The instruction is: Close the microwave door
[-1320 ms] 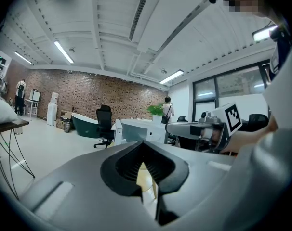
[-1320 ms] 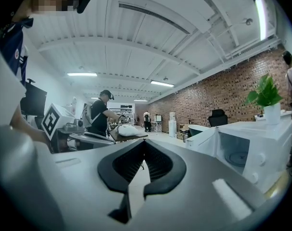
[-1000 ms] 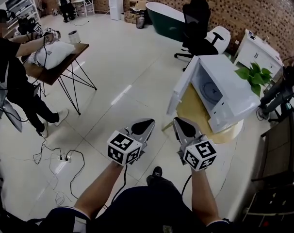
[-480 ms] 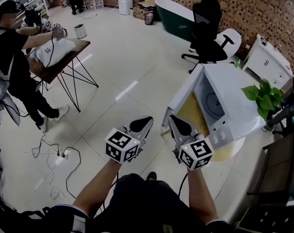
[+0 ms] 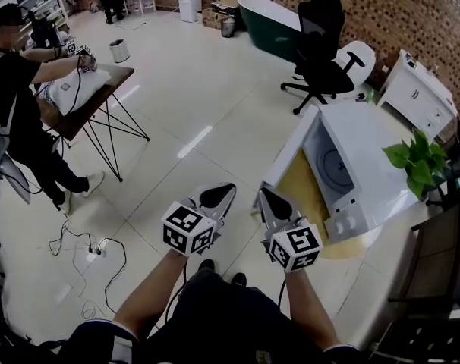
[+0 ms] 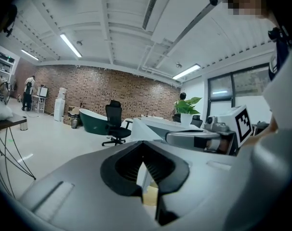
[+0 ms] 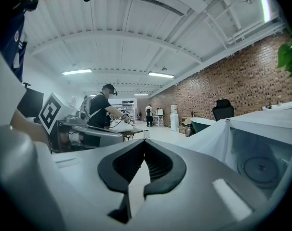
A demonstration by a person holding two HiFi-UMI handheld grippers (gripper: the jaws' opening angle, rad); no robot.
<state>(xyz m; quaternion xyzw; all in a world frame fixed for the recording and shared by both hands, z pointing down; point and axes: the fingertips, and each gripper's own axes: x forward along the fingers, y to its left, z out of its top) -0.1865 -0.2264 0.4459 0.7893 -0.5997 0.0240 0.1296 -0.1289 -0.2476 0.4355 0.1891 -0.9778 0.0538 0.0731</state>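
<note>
A white microwave (image 5: 367, 165) stands on a round wooden table (image 5: 310, 184) at the right of the head view. Its door (image 5: 289, 152) hangs open toward me, and the cavity with its turntable (image 7: 259, 166) shows. My right gripper (image 5: 266, 196) is shut and empty, its tip close by the door's lower near corner. My left gripper (image 5: 218, 195) is shut and empty too, and hovers over the floor to the left of the door. In the right gripper view the gripper (image 7: 144, 143) points past the door (image 7: 208, 134). The left gripper (image 6: 143, 146) aims toward the microwave (image 6: 153, 127).
A person (image 5: 17, 97) works at a small wooden table (image 5: 101, 89) far left. Cables and a power strip (image 5: 93, 250) lie on the tiled floor. A black office chair (image 5: 321, 40), a green bathtub (image 5: 272, 21), a white cabinet (image 5: 420, 89) and a plant (image 5: 416, 161) stand around the microwave.
The view has shifted toward the microwave. Both shut grippers sit a little lower and further left, and the door's near corner now lies right by the right gripper's tip.
</note>
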